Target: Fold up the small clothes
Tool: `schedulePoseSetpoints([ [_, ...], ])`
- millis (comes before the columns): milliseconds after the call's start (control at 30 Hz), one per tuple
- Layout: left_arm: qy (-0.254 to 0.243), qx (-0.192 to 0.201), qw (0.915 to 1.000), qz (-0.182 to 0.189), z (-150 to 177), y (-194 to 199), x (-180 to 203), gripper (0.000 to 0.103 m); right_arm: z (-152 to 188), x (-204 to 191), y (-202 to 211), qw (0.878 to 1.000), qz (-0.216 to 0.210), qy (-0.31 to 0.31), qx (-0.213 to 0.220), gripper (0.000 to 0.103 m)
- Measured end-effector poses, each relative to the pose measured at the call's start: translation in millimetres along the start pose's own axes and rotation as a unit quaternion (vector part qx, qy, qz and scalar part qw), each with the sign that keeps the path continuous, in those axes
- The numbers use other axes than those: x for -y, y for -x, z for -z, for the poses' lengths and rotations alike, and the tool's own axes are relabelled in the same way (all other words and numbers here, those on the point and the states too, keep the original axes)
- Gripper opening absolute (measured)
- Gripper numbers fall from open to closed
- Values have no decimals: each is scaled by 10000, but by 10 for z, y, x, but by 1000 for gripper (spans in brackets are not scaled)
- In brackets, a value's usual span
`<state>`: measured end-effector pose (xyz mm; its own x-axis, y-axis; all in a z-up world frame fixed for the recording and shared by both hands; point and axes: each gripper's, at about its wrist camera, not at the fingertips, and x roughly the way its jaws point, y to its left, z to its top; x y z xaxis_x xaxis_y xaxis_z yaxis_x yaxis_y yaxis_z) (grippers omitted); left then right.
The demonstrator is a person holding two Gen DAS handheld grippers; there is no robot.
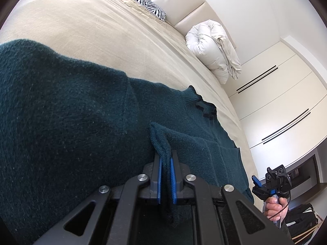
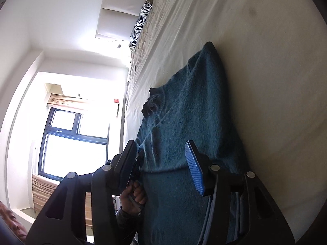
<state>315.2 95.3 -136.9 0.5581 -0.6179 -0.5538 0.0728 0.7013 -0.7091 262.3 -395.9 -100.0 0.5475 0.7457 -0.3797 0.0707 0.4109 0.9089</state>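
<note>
Teal sweater [image 1: 71, 112] on beige bed [image 1: 92, 30], left claw [image 1: 166, 175] pinching its edge, right claw [image 2: 163, 163] spread.

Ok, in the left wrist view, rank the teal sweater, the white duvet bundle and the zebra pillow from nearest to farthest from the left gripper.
1. Teal sweater: clamped in the left gripper, spread on the bed.
2. White duvet bundle: upper right, against the headboard.
3. Zebra pillow: farthest, at the top, by the headboard.
</note>
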Motion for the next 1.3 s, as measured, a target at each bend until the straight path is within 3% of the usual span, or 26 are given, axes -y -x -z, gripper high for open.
schedulePoseSetpoints([
  [167, -3, 9, 10000, 16, -2, -1, -9, 11, -135, 300, -135, 9991, 285, -265, -168, 47],
  [267, -6, 16, 10000, 23, -12, -4, -10, 11, -7, 361, -182, 9997, 48, -219, -83, 47],
  [400, -32, 33, 10000, -1, -12, 4, 3, 11, 241, 424, 21, 9995, -20, -292, -84, 48],
  [500, -29, 22, 10000, -25, -12, 6, 34, 11, 518, 430, 225, 9993, 249, -236, -146, 48],
  [600, 24, -106, 9999, -52, -39, 68, 82, 15, 837, 447, 566, 9991, 254, -337, 36, 49],
  [633, -4, -101, 9999, -131, -26, 137, 125, 25, 950, 453, 692, 9989, 265, -364, 97, 50],
  [667, -46, -21, 9999, -128, 6, 250, 180, 44, 1068, 454, 809, 9988, 251, -383, 157, 50],
  [767, -172, 360, 9992, 22, 131, 707, 326, 81, 1432, 453, 1080, 9980, 202, -468, 373, 50],
  [833, -120, 773, 9969, 95, 224, 1104, 331, 89, 1641, 403, 1095, 9968, 354, -454, 562, 50],
  [933, 269, 1345, 9905, 107, 361, 1711, 127, 90, 1911, 245, 1115, 9911, 735, -299, 1070, 56],
  [1033, 736, 1912, 9787, -133, 490, 2307, -219, 90, 2062, -21, 936, 9917, 605, -58, 1133, 60],
  [1100, 1224, 2297, 9653, -217, 577, 2679, -541, 90, 2142, -293, 715, 9929, 641, 300, 961, 60],
  [1233, 2547, 2955, 9205, -206, 781, 3196, -1274, 90, 2329, -760, 283, 9920, 702, 933, 485, 60],
  [1300, 2920, 3153, 9026, -249, 845, 3338, -1518, 89, 2446, -901, 140, 9908, 729, 1105, 296, 60],
])
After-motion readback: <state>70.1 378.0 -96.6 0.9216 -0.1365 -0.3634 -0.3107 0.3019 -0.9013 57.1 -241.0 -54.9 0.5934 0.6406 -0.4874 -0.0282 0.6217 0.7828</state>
